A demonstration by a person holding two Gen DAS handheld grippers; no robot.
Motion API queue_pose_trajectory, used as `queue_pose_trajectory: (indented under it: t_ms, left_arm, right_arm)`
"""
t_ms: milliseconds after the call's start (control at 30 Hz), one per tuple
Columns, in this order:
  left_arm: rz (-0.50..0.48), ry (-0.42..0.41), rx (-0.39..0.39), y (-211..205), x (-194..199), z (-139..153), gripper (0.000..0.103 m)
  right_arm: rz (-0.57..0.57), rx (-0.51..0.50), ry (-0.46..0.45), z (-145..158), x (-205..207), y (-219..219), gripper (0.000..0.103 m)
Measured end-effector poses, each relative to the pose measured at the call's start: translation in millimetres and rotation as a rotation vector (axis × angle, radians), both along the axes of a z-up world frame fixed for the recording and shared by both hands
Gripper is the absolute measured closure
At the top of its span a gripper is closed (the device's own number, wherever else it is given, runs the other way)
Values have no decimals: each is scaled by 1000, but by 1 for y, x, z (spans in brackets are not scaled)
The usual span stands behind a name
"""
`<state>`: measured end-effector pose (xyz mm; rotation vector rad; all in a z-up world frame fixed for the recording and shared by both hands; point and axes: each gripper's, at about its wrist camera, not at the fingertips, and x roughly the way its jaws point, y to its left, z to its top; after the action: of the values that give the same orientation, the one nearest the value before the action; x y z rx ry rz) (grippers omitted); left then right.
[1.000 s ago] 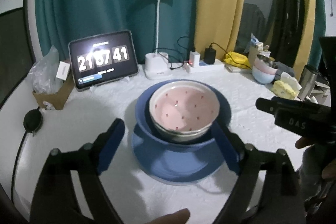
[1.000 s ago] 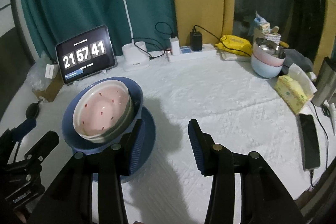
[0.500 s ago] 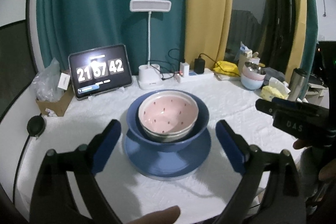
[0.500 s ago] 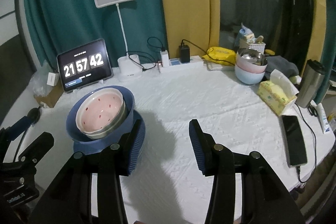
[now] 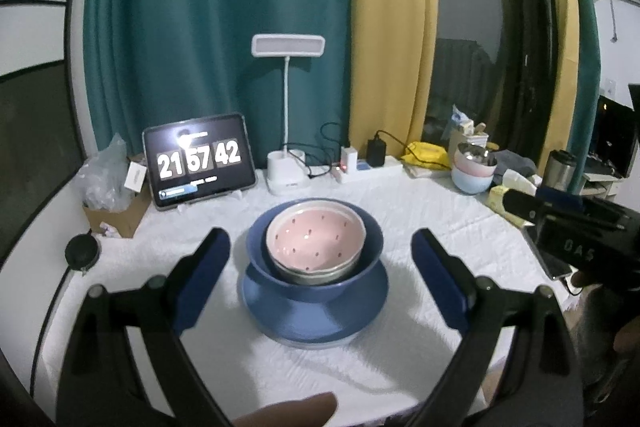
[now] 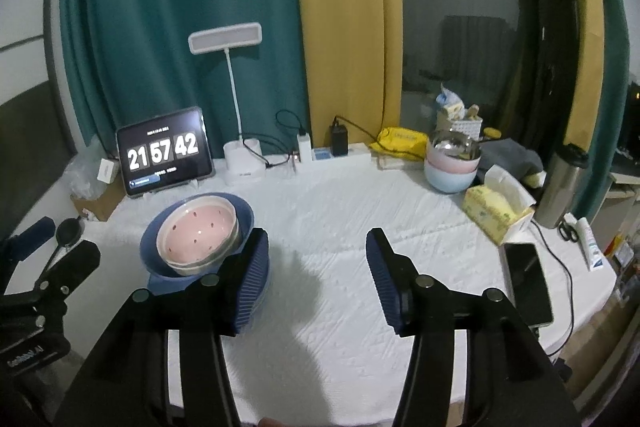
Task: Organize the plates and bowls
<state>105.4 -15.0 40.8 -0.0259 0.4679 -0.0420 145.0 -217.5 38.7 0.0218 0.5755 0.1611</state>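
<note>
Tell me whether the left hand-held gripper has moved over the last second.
Yes. The left hand-held gripper has pulled back and up: the nested pink speckled bowl and black tablet clock look smaller and farther.

We see a white-clothed table (image 6: 344, 219) against teal curtains (image 6: 180, 7) and a yellow curtain (image 6: 344, 7) — a dark window (image 6: 460, 27) at far right, a white desk lamp (image 6: 225, 37) standing unlit at the far edge.

The right hand-held gripper (image 6: 318, 269) covers the near edge of the flat blue round plate (image 6: 262, 291). Small grey text above the digits on the black tablet clock (image 6: 164, 151), beyond its left finger, is unreadable.
</note>
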Motion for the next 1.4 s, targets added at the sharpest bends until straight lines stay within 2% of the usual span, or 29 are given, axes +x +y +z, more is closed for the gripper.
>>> queue_pose_trajectory:
  t_ms: [400,633,833,1067,1400]
  left_arm:
    - [5,-101,17,-6,-21,38,10]
    - [20,-128,36,-1,-32,54,10]
    - [26,-153,19,3,-45,66,10]
    - [22,-138,-7,3,-45,67,10]
    - [27,-129,-12,3,-42,65,10]
  right_arm:
    - [-6,-6,-70,27,-24,-5,48]
    - [-11,-13,-116,45,-39,-10,47]
    - [-31,-10,-162,59,-55,-20,46]
    - [-37,0,-180,64,-63,-28,44]
    - [-35,4,-145,57,-51,-29,44]
